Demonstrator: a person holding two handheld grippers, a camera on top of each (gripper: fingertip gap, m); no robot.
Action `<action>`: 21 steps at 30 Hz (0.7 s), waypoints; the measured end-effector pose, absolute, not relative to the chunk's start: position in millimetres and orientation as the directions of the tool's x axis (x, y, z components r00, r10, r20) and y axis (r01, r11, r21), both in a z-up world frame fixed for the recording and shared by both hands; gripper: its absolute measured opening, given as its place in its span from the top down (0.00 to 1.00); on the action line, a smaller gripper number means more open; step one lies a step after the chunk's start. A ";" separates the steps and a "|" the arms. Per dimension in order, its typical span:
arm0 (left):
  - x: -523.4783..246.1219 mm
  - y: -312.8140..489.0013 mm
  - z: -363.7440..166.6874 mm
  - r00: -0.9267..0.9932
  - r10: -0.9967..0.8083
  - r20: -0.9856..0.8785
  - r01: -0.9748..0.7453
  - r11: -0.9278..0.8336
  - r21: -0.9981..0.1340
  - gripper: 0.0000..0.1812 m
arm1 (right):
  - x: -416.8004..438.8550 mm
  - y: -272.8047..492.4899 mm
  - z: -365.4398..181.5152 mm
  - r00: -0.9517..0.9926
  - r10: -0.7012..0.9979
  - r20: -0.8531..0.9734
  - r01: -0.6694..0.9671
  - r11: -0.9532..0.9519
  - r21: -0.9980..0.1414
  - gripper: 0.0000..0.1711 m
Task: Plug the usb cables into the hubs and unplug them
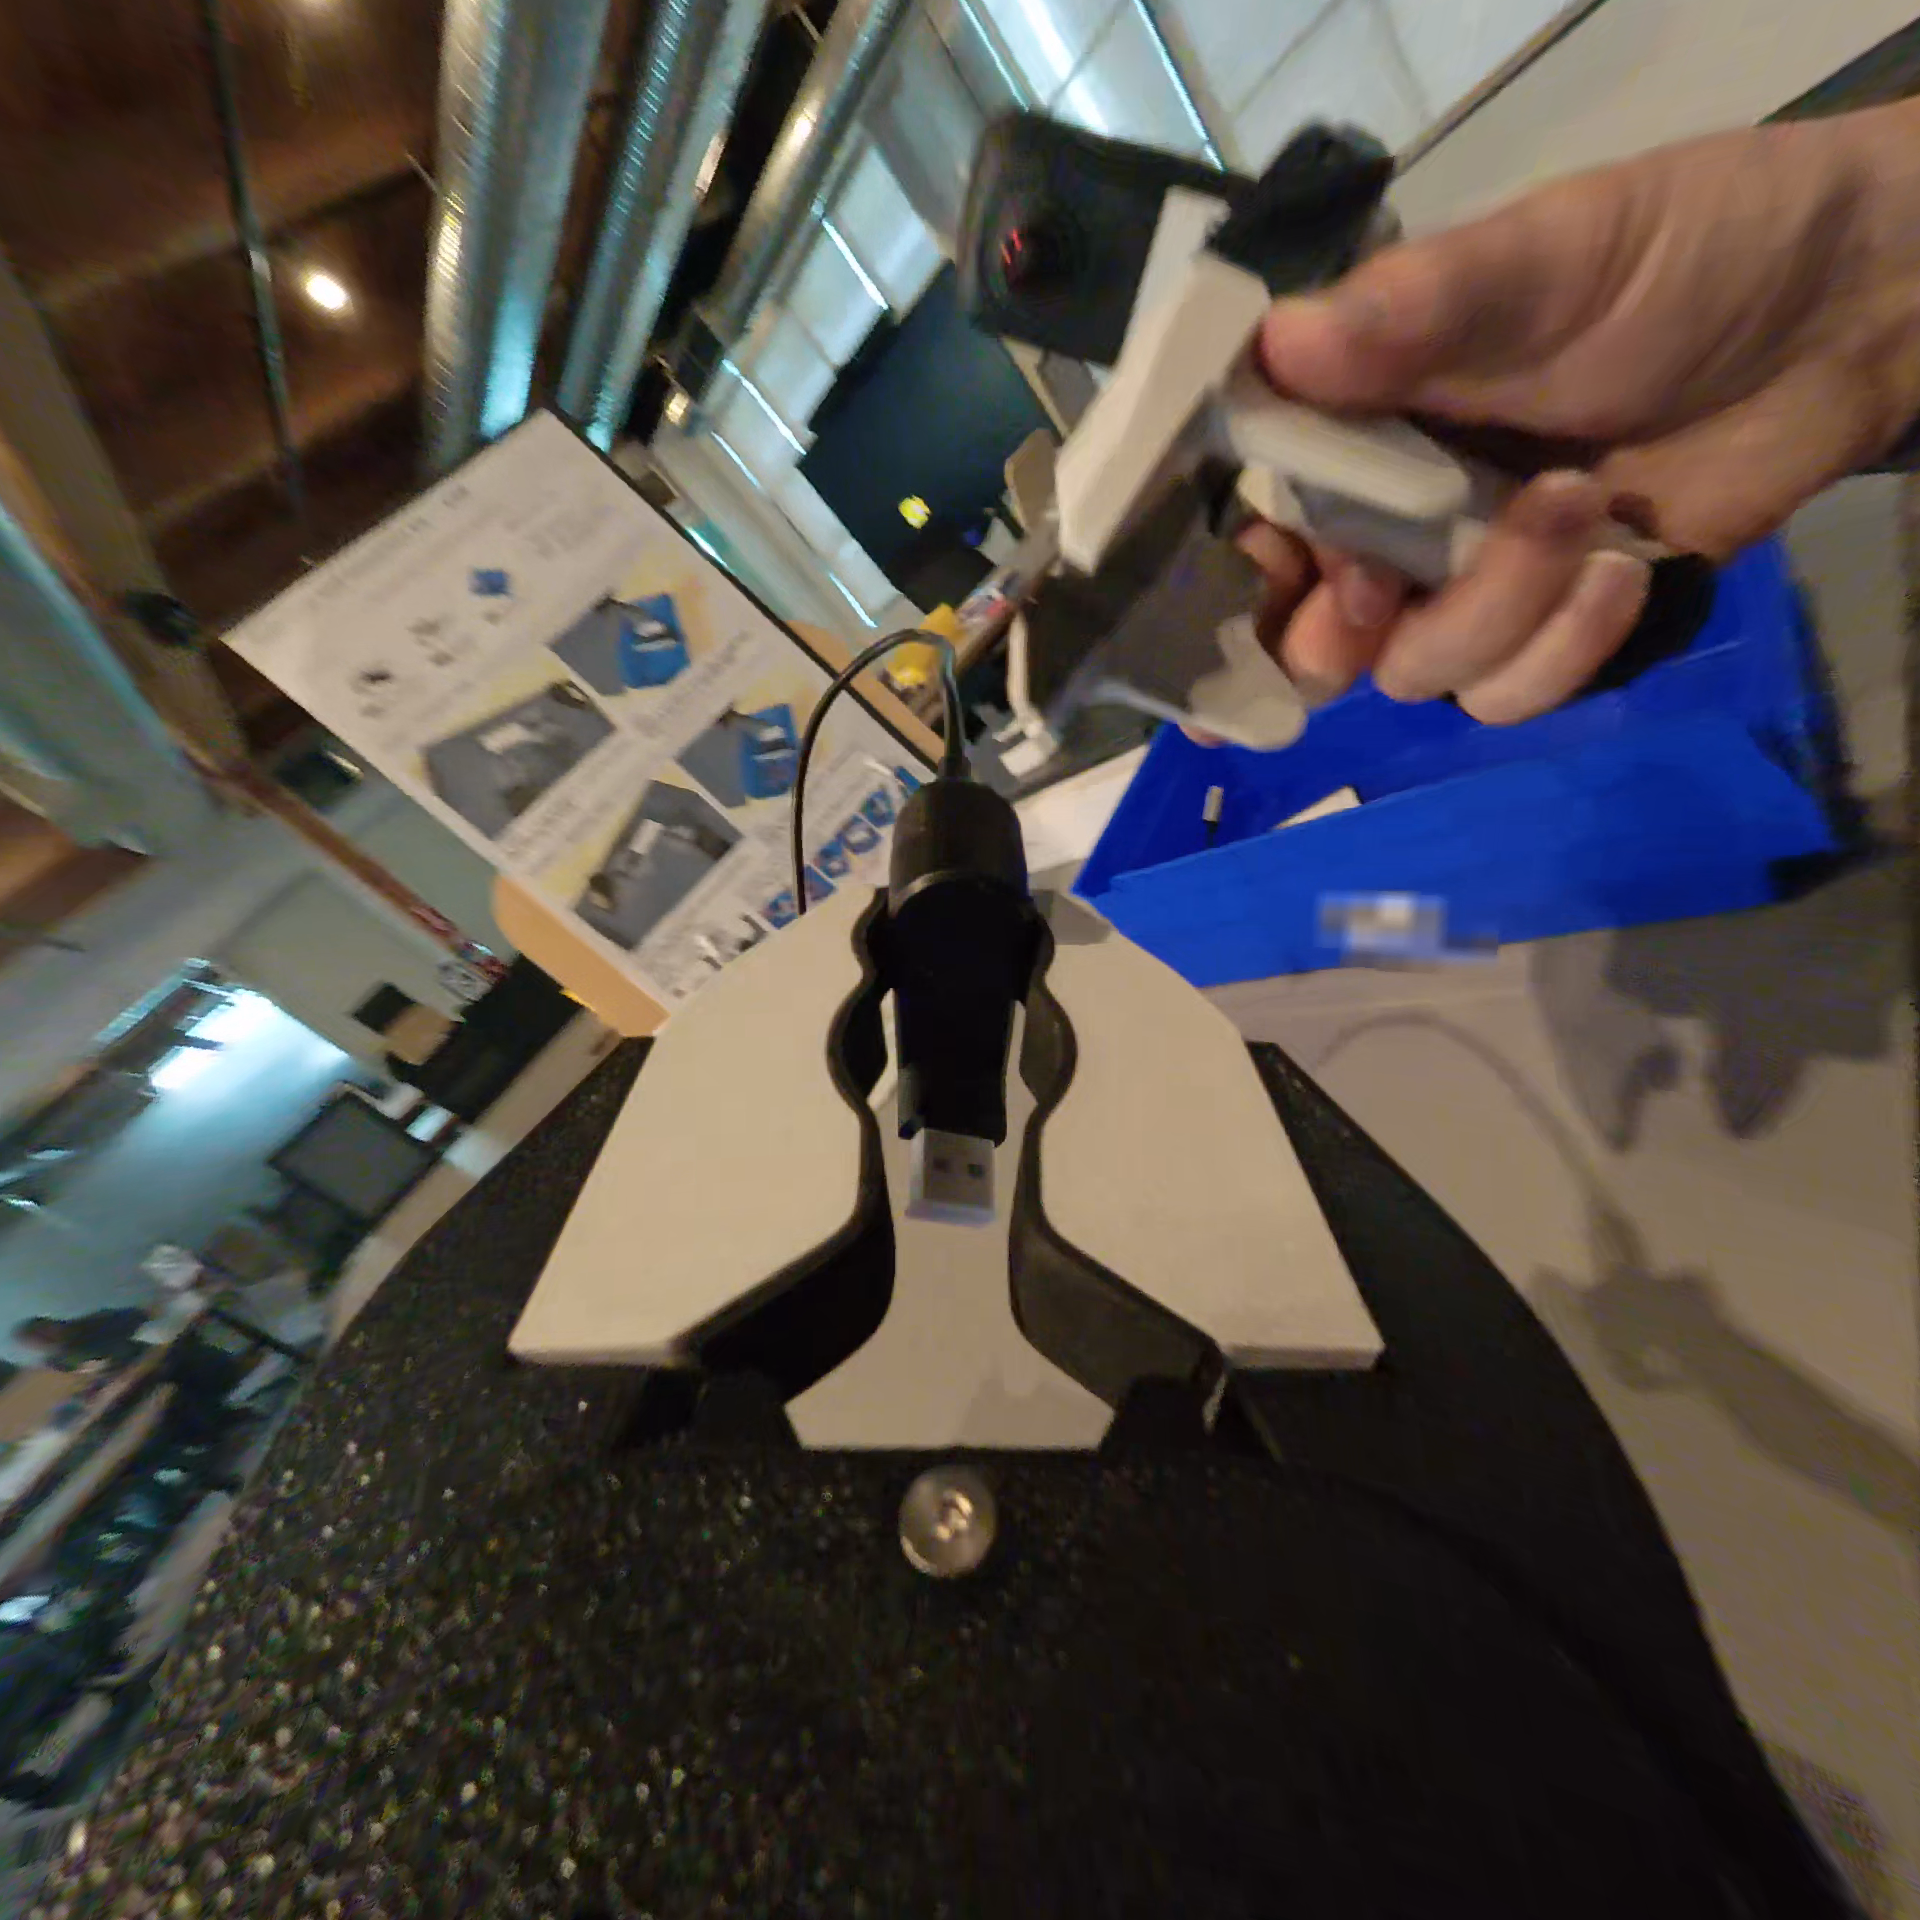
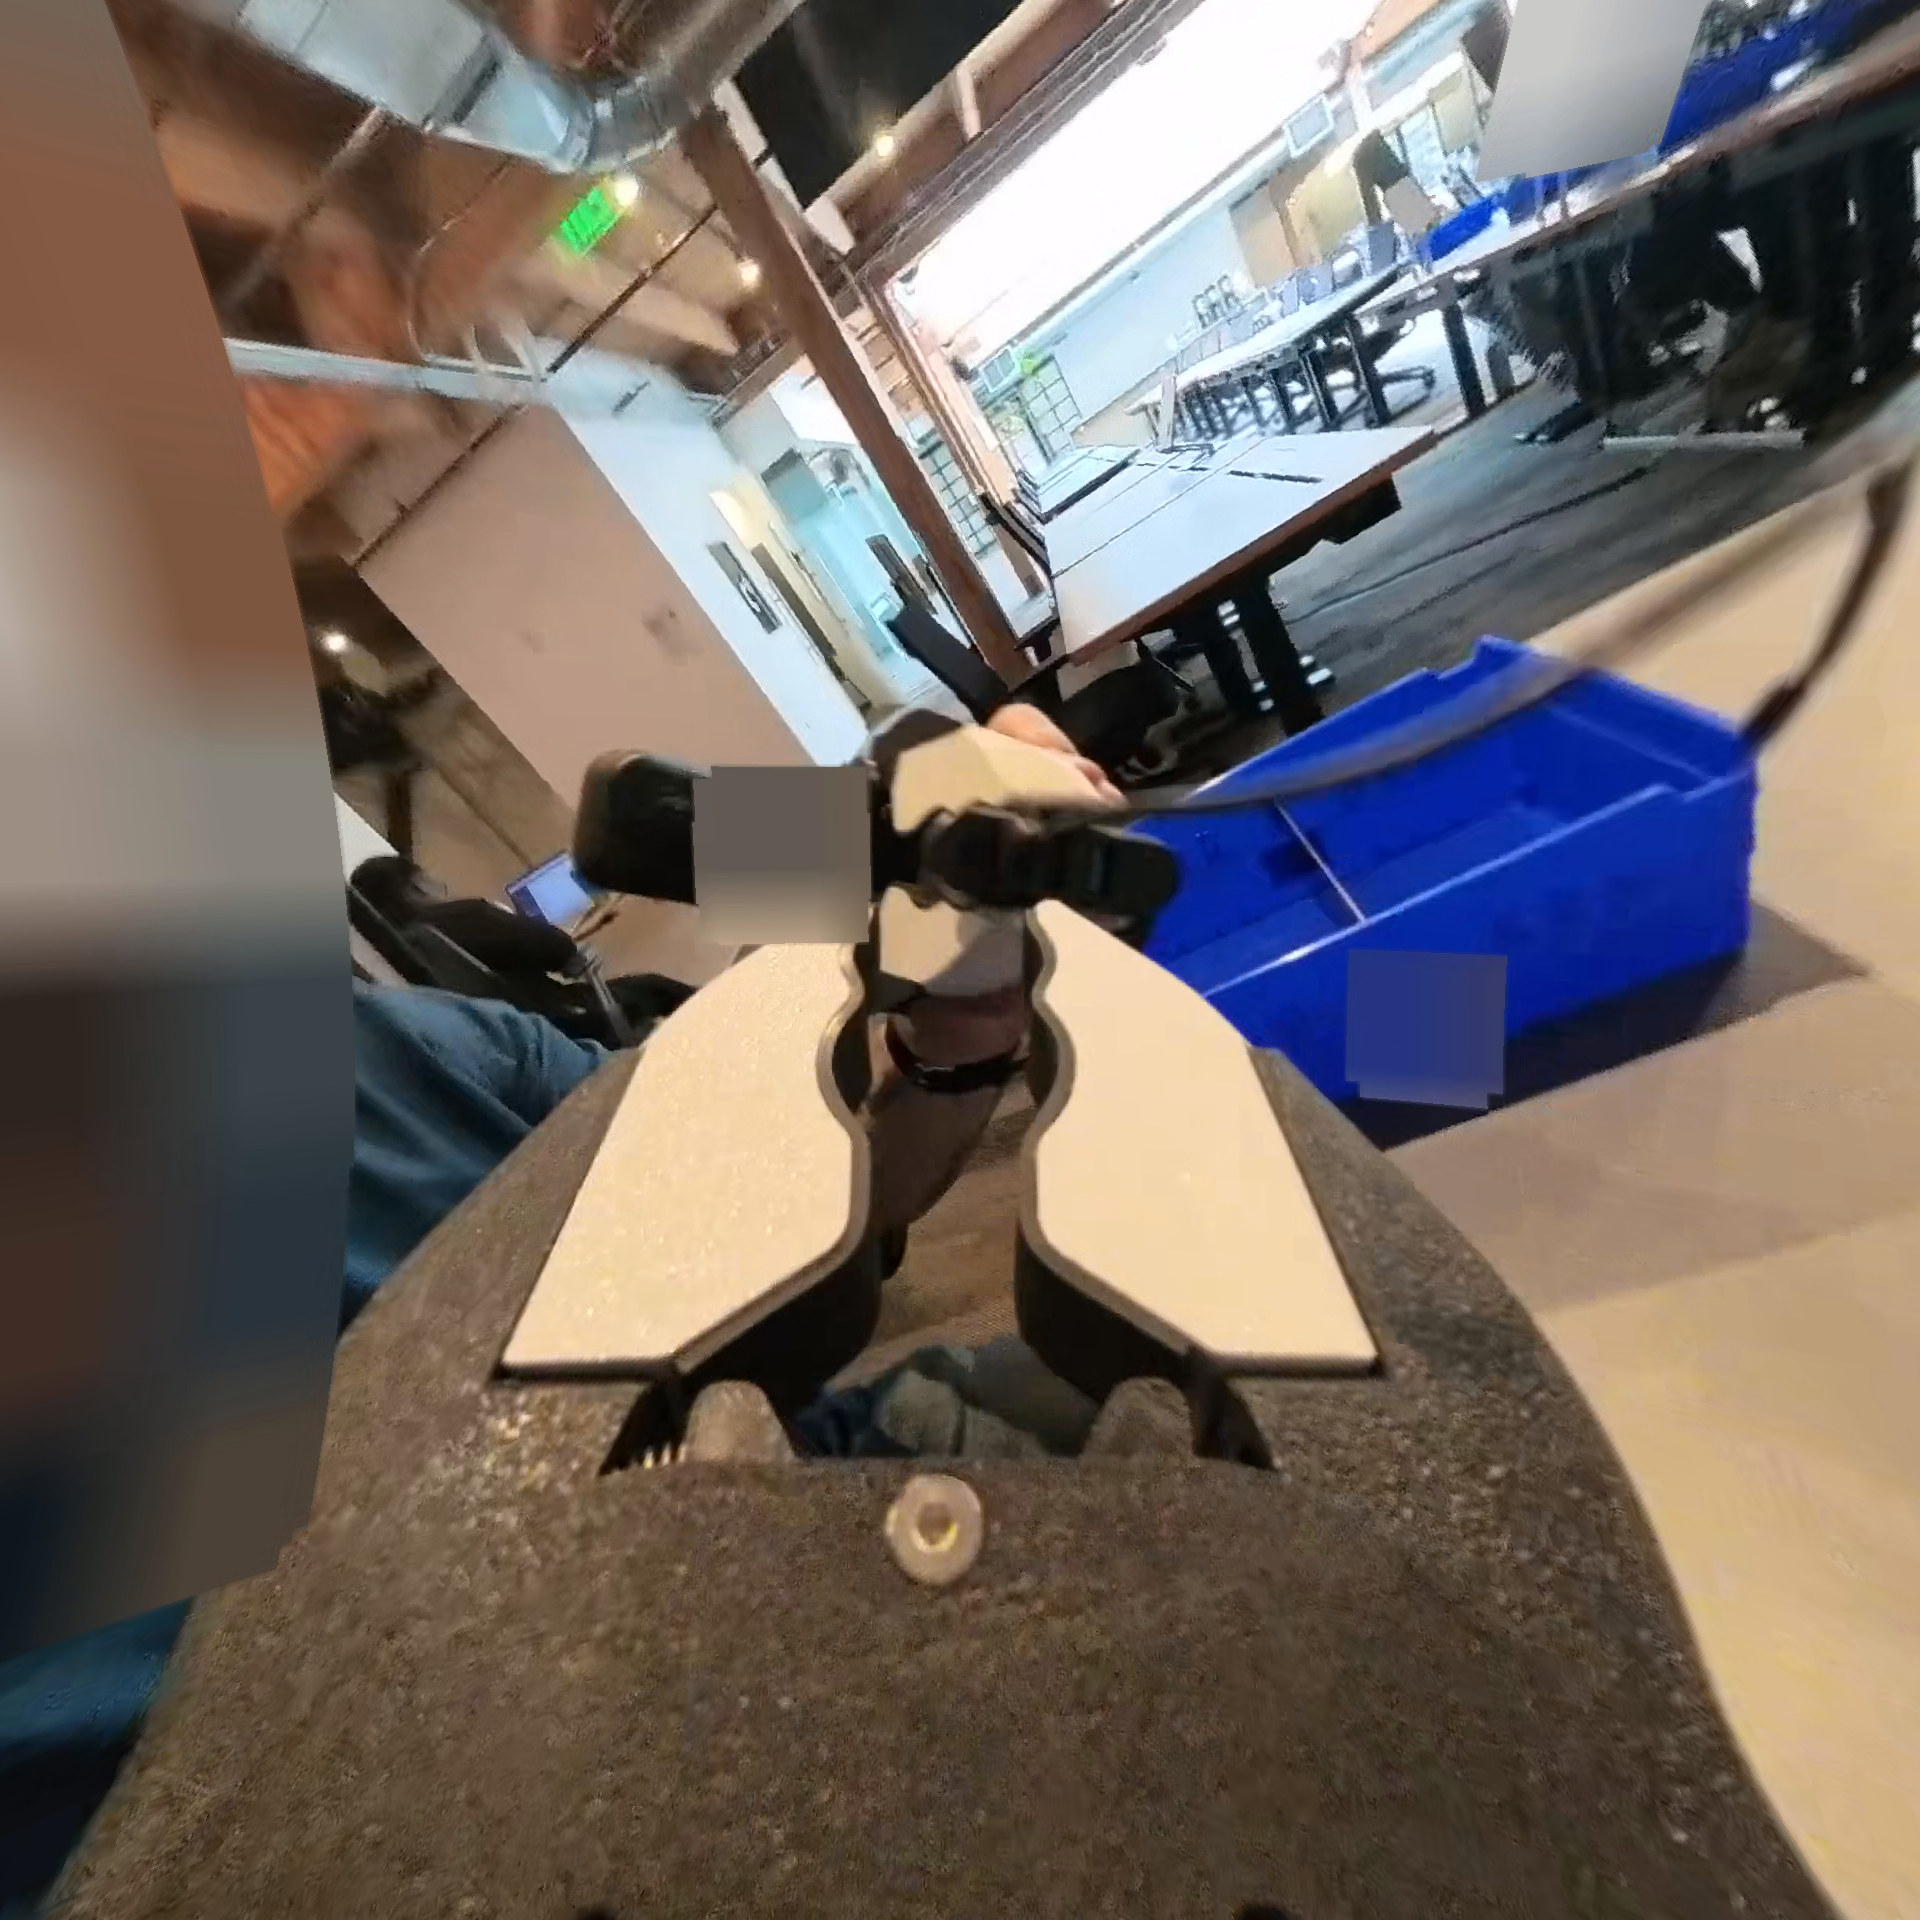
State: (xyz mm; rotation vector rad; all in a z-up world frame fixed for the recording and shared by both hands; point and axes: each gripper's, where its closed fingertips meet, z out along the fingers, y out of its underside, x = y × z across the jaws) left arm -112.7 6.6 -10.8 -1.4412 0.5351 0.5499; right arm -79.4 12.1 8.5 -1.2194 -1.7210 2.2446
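Observation:
My left gripper [image 1: 956, 925] is shut on a black USB plug [image 1: 961, 831]. The plug's metal connector [image 1: 951, 1174] points back toward the camera between the fingers, and its thin black cable [image 1: 821, 727] loops up and away. My right gripper [image 1: 1029, 582], held by a hand, hovers above and to the right of the plug. In the right wrist view the right gripper [image 2: 951, 935] has its jaws apart with nothing between them. The left gripper with the black plug [image 2: 1049, 868] sits just past its fingertips. No hub is clearly visible.
A blue plastic bin [image 1: 1455, 831] stands on the pale table [image 1: 1610, 1195]; it also shows in the right wrist view [image 2: 1507, 831]. A printed poster board [image 1: 582, 665] stands behind on the left. A dark cable [image 2: 1829, 623] trails over the table at right. Desks and chairs fill the room beyond. One gripper's finger ends stand about 5 centimetres off the other's.

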 end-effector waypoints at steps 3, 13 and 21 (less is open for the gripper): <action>-111.3 3.1 -2.6 0.703 0.108 -0.703 -0.711 0.073 -0.699 0.88 | -84.6 9.8 4.2 -0.665 0.463 -0.586 0.397 -0.446 -0.802 0.81; -92.7 -2.2 4.2 0.559 0.177 -0.810 -0.829 0.100 -0.550 0.88 | -82.7 -9.5 14.1 -0.749 0.433 -0.501 0.361 -0.367 -0.857 0.96; -86.0 -1.1 1.3 0.554 0.143 -0.820 -0.832 0.124 -0.541 0.88 | -76.3 -15.7 15.7 -0.778 0.425 -0.462 0.367 -0.289 -0.884 0.90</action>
